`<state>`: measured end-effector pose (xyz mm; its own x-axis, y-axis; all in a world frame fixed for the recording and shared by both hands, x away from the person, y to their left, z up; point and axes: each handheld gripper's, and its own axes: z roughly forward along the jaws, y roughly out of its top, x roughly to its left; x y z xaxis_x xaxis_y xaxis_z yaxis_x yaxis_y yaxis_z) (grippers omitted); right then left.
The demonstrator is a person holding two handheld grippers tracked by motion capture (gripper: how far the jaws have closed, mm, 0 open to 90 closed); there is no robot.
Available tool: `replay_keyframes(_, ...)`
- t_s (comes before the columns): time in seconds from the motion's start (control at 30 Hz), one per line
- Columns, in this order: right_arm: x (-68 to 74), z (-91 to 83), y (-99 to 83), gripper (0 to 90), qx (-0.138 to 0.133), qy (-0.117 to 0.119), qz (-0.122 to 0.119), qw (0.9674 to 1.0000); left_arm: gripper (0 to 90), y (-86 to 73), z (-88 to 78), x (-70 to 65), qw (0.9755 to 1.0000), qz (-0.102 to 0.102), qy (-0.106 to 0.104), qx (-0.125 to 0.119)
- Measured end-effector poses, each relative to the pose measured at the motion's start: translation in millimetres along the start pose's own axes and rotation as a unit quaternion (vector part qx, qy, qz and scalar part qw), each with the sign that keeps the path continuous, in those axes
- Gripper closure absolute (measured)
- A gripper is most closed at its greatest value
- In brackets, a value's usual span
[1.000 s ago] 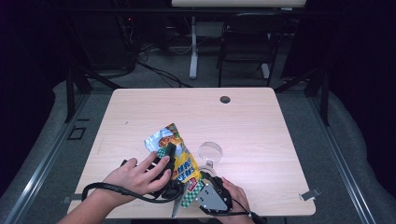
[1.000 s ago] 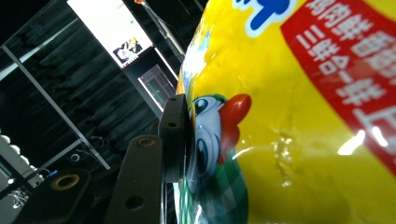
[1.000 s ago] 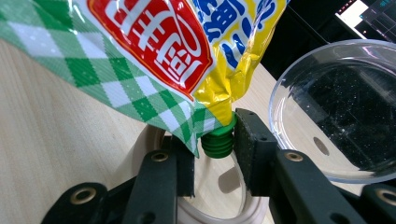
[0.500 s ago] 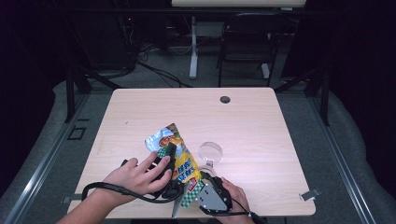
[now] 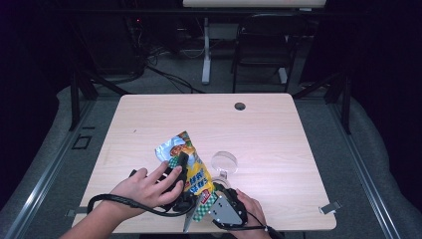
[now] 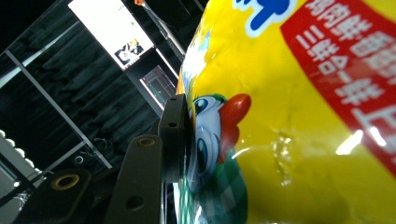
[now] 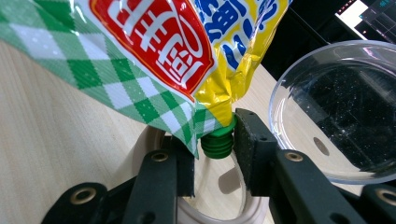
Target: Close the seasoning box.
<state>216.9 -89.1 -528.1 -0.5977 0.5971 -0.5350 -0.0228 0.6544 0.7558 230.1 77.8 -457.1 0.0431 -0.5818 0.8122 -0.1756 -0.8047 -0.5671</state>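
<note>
**Item 1: left hand-held gripper** (image 5: 181,172). Clenched on the pouch (image 6: 289,116). One black jaw lies flat against the printed foil, and the other is hidden behind the bag. The left hand (image 5: 144,186) wraps the gripper body.

**Item 2: right hand-held gripper** (image 7: 215,135). Low at the near table edge, with its jaws on either side of the green cap (image 7: 217,142). The pads appear to press on the cap, so I read this as a grip.

**Item 3: pouch.** Yellow, red and green-checked foil, held tilted above the table (image 5: 278,129). Its cap end points down toward the person and its crumpled silver end points away.

**Item 4: clear bowl** (image 7: 336,107). Empty, standing on the table just beside the cap.

**Item 5: pale ring** (image 7: 219,212). Lies under the right jaws; I cannot tell what it is.

**Change noted:** none. Against the pictures from the last second, the hands, pouch and bowl sit where they were.

**Meaning:** both grips look settled and the cap is still on. The likely next step is to twist the cap off so the pouch can be emptied into the bowl. The slippery foil may rotate in the left grip.
</note>
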Motion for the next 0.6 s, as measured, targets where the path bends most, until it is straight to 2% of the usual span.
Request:
replay_keyframes(0.07, 0.0, -0.2, 0.0, 69.9, 0.0, 0.0, 0.0, 1.0, 65.2, 0.0, 0.0, 0.3, 1.0, 0.0, 0.0, -0.001)
replay_keyframes(0.1, -0.1, -0.2, 0.0, 69.9, 0.0, 0.0, 0.0, 1.0, 65.2, -0.1, 1.0, -0.5, 1.0, -0.007, 0.001, -0.007)
replay_keyframes(0.3, -0.2, -0.4, 0.0, 69.8, -0.001, 0.0, 0.001, 1.0, 65.2, 0.2, 1.2, 0.4, 1.0, -0.005, 0.002, -0.008)
replay_keyframes(0.37, -0.1, -0.3, -0.1, 69.8, -0.001, -0.002, 0.002, 1.0, 65.2, 0.2, -0.1, 2.1, 1.0, 0.004, 0.001, -0.001)
replay_keyframes(0.6, -0.4, -0.5, 0.1, 69.8, -0.003, -0.001, 0.004, 1.0, 65.3, -0.1, -0.2, 3.3, 1.0, 0.005, 0.002, -0.001)
